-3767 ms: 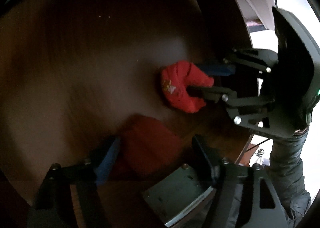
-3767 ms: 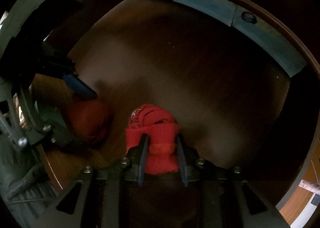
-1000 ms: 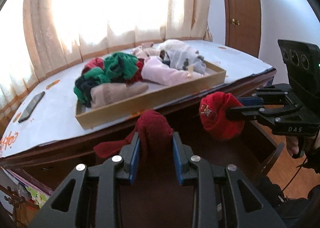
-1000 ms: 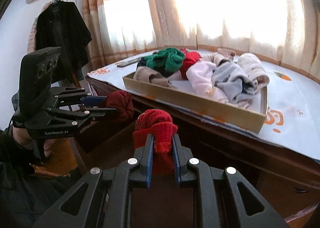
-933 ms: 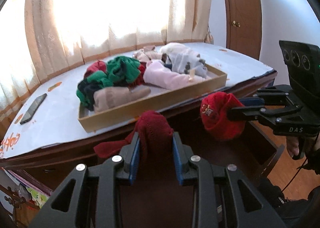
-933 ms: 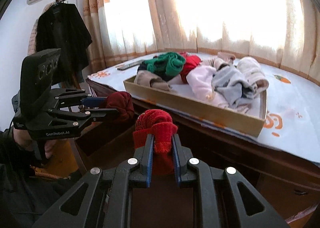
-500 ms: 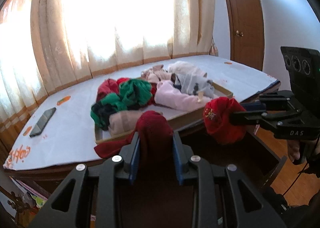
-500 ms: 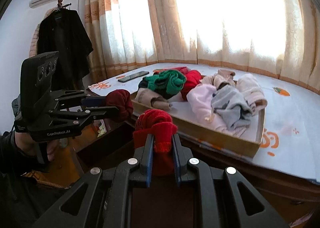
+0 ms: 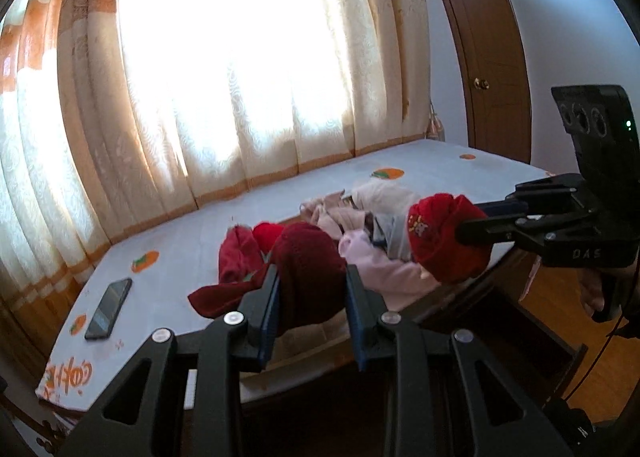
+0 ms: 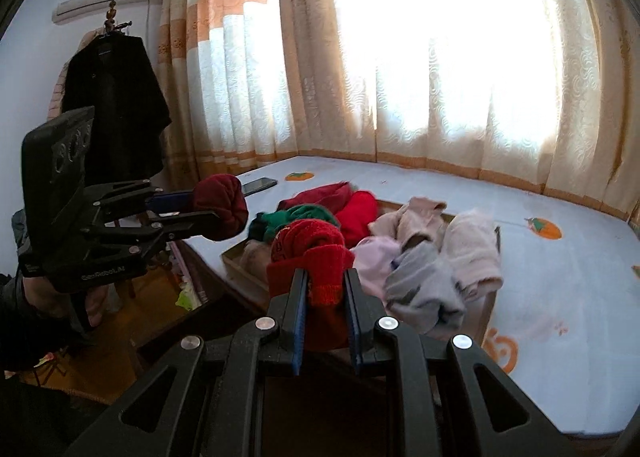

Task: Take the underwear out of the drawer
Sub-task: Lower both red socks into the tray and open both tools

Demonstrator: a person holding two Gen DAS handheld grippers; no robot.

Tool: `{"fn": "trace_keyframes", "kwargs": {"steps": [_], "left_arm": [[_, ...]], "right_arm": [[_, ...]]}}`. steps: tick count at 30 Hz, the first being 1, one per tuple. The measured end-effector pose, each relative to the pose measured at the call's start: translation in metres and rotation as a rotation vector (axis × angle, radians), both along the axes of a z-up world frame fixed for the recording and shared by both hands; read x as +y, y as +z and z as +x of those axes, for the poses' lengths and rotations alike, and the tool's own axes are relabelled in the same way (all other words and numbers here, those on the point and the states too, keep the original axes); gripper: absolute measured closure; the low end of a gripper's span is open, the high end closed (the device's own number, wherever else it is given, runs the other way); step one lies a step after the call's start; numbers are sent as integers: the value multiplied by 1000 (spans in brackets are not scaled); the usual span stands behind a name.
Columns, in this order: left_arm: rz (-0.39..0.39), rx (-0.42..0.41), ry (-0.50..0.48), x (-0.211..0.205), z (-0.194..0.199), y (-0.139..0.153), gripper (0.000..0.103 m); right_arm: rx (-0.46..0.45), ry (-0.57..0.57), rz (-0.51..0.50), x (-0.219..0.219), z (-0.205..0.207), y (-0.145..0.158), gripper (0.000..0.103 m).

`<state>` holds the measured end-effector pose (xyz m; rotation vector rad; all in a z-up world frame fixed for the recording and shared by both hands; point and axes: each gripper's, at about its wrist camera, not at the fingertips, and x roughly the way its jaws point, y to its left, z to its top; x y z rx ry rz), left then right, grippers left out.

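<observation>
My left gripper [image 9: 311,277] is shut on a rolled dark red underwear [image 9: 308,269], held in the air above the tabletop's near edge; it also shows in the right wrist view [image 10: 220,207]. My right gripper [image 10: 326,277] is shut on a rolled bright red underwear [image 10: 312,253] with a small print, which also shows in the left wrist view [image 9: 444,241]. Both are lifted clear of the open dark wooden drawer [image 9: 552,341], level with the wooden tray [image 10: 240,269] of clothes.
The tray holds several rolled garments: green [image 10: 304,217], red [image 10: 356,209], pink [image 9: 380,269], grey [image 10: 424,281], beige [image 10: 472,249]. A phone [image 9: 108,309] lies on the white orange-print tabletop [image 10: 560,297]. Curtains hang behind, a dark coat [image 10: 116,105] at left, a door [image 9: 492,57] at right.
Both grippers have risen from inside the drawer, each carrying its underwear, and now sit higher and nearer the tray than half a second ago.
</observation>
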<state>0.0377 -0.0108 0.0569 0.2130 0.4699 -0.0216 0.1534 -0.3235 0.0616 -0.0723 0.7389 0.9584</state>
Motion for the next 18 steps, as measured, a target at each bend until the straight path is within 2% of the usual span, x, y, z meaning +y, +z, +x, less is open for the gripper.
{"fn": "trace_keyframes", "kwargs": {"steps": [8, 18], "left_arm": [[6, 8, -17, 2, 42, 13, 75], [0, 19, 22, 15, 81, 14, 75]], "right_arm": [[32, -54, -18, 5, 38, -6, 84], [73, -96, -44, 14, 74, -22, 84]]}}
